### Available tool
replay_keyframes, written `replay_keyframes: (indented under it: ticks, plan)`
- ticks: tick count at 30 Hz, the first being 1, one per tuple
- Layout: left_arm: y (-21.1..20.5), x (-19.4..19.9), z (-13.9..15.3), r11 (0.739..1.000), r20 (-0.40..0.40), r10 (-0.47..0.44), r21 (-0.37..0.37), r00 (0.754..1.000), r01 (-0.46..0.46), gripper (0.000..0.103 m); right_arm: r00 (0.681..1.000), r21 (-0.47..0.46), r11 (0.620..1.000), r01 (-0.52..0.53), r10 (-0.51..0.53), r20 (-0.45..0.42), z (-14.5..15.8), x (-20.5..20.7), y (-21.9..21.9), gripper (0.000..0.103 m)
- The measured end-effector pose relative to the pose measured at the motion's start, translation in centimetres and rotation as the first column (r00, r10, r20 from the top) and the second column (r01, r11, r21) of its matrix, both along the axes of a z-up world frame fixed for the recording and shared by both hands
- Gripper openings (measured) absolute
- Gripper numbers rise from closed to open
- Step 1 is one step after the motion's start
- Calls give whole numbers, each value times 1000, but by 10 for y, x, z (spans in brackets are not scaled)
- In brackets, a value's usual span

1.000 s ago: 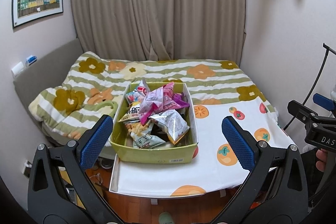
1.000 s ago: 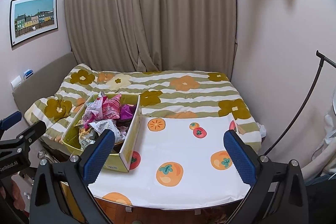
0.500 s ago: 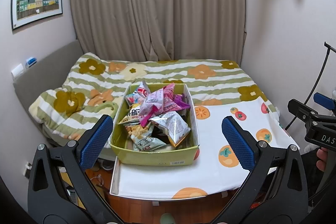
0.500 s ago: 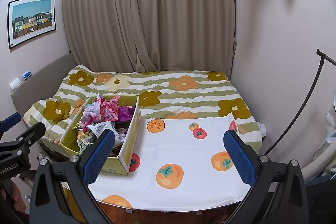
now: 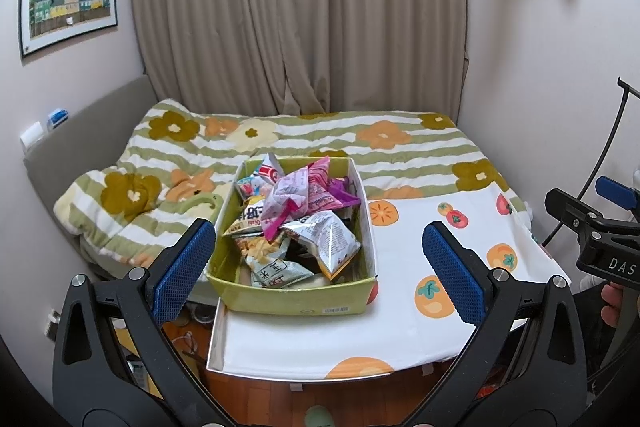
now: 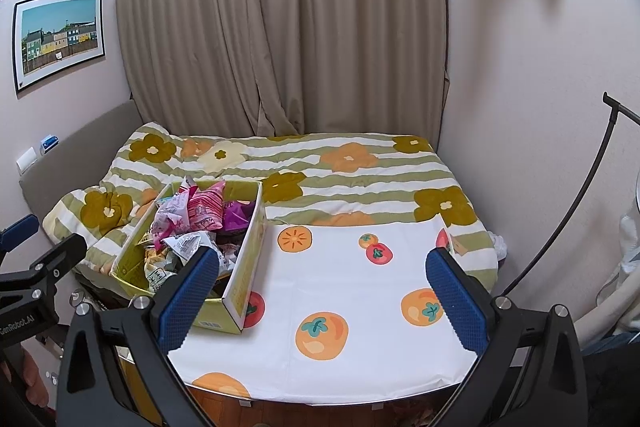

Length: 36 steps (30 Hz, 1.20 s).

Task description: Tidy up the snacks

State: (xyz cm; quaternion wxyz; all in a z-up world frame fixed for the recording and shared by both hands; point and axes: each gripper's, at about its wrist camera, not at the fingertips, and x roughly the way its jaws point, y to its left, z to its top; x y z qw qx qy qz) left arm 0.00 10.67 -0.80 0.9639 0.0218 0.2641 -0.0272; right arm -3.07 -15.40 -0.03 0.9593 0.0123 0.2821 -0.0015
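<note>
Bed (image 5: pixel 400 155) under a striped flower quilt, filling the room from nine to three o'clock beneath the curtain (image 5: pixel 296 11). In front, a desk (image 5: pixel 404 307) in a white fruit-print cloth, bare across its three o'clock half. At its nine o'clock end, a green box (image 5: pixel 296 301), open-topped, heaped with snack packets (image 5: pixel 304 215): pink ones at twelve o'clock, a silver one (image 5: pixel 324 239) near centre, a pale one at six. All lying jumbled, none seen on the cloth.

Left tongs (image 5: pixel 312 267) spread wide, empty, aimed at the box. Right tongs (image 6: pixel 322 291) likewise parted and empty, facing the bare cloth.

Fits either a pile awaiting sorting or packets gathered in and done; impossible to settle from here. If sorting follows: a light pinch on a crinkly top packet's edge.
</note>
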Motion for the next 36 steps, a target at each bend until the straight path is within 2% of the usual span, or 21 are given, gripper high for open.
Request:
replay_keyframes:
  ticks: [16, 22, 36]
  plan:
    - [-4, 0, -3, 1000, 2, -1, 9, 1000, 1, 103, 1000, 1, 1000, 4, -4, -1, 0, 1, 0, 103]
    - [-7, 5, -4, 999, 1, 3, 42, 1000, -3, 103, 1000, 2, 1000, 9, -9, -9, -1, 1, 2, 103]
    - [1, 13, -9, 1000, 1, -3, 21, 1000, 3, 103, 1000, 0, 1000, 11, -11, -19, -2, 6, 4, 103]
